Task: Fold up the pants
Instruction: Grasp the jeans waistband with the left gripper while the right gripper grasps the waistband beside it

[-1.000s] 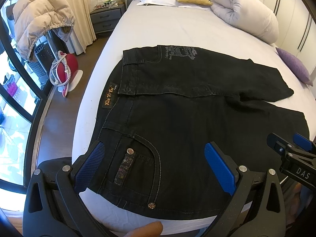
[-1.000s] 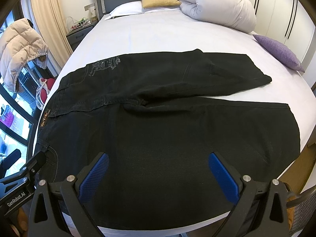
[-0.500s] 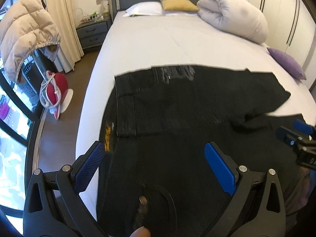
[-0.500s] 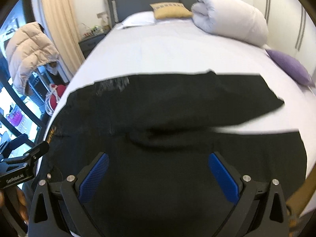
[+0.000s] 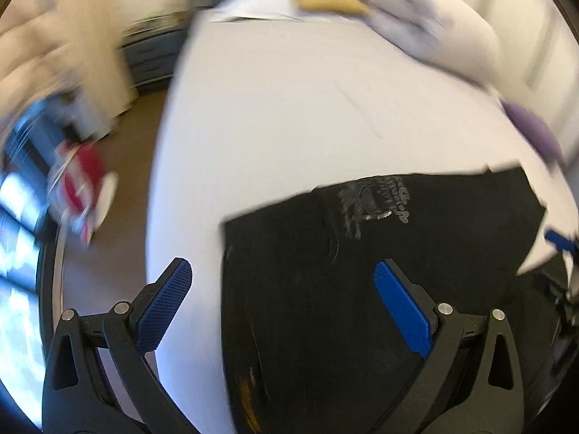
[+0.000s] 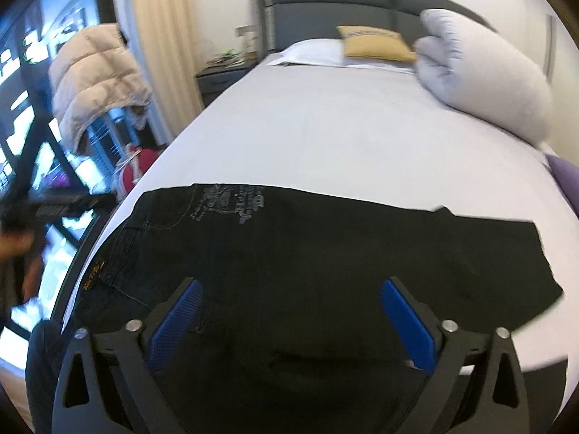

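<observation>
Reaching over the black pants (image 6: 289,253), which lie flat across the near end of the bed (image 6: 343,137), one leg already laid over the other by the look of it, I judge the next fold has not begun. No cloth is lifted and nothing is between my fingers.

My right claw (image 6: 289,320) hangs above the middle of the pants, tilted steeply down, its blue pads (image 6: 407,323) wide apart; the jaws have just been closing a little, with only flat cloth beneath them, none gripped. My left claw (image 5: 282,303) also tilts down, jaws spread wide, one pad over bare sheet and the other over the waistband end near the grey print (image 5: 372,202). That view is smeared with motion blur.

Next, I think, each claw must drop to an edge of the pants, pinch both layers, and carry them over together. Thick denim may slip from a shallow pinch.
</observation>
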Demonstrator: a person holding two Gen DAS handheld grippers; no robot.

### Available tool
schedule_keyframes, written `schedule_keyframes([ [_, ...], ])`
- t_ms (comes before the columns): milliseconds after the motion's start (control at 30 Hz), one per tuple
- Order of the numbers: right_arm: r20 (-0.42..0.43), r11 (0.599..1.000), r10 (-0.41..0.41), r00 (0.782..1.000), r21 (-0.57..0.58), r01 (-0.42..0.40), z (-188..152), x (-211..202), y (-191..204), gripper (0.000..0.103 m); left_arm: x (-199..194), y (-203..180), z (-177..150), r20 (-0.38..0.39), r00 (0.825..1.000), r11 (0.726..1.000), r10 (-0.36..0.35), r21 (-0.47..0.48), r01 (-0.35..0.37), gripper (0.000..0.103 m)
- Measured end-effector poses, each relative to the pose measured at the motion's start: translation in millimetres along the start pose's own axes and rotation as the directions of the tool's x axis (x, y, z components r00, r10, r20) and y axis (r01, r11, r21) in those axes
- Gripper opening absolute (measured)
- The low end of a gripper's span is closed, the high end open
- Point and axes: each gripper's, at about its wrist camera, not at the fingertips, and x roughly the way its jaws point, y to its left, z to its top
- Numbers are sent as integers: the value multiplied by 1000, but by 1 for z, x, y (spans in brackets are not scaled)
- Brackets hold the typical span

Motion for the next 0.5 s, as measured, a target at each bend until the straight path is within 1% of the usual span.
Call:
schedule_keyframes([
  [33,-12,1000,17,1000,-13,-17,3,5,-2,93,16,1,15,-42,999,998,-25,56,28,103],
  [67,-24,999,28,999,-20,-28,4,10,-5,90,29,3,27,-75,995,993,-63,92,70,103],
  [133,-47,997,66,997,-34,-68,8,19,-10,88,58,5,49,-158,977,973,-146,153,171,103],
  [200,-56,993,102,993,-52,-105,9,25,-12,87,74,4,59,-191,969,962,-157,193,194,103],
  [233,-59,991,110,992,-66,-114,10,28,-13,87,84,4,64,-219,959,953,-180,205,225,103],
  [267,-66,988,122,990,-82,-127,11,32,-14,86,92,3,68,-245,946,942,-212,208,265,103],
  [333,-81,984,141,987,-94,-149,12,39,-16,83,111,4,76,-294,922,924,-253,208,320,102],
  [400,-103,981,161,981,-95,-171,12,48,-19,79,126,1,76,-354,886,903,-299,196,383,101],
  [433,-115,979,171,978,-93,-182,12,53,-21,77,136,0,76,-385,871,895,-304,197,399,100],
  [500,-130,977,178,975,-95,-191,13,60,-23,76,149,-2,75,-428,855,887,-293,211,410,95],
])
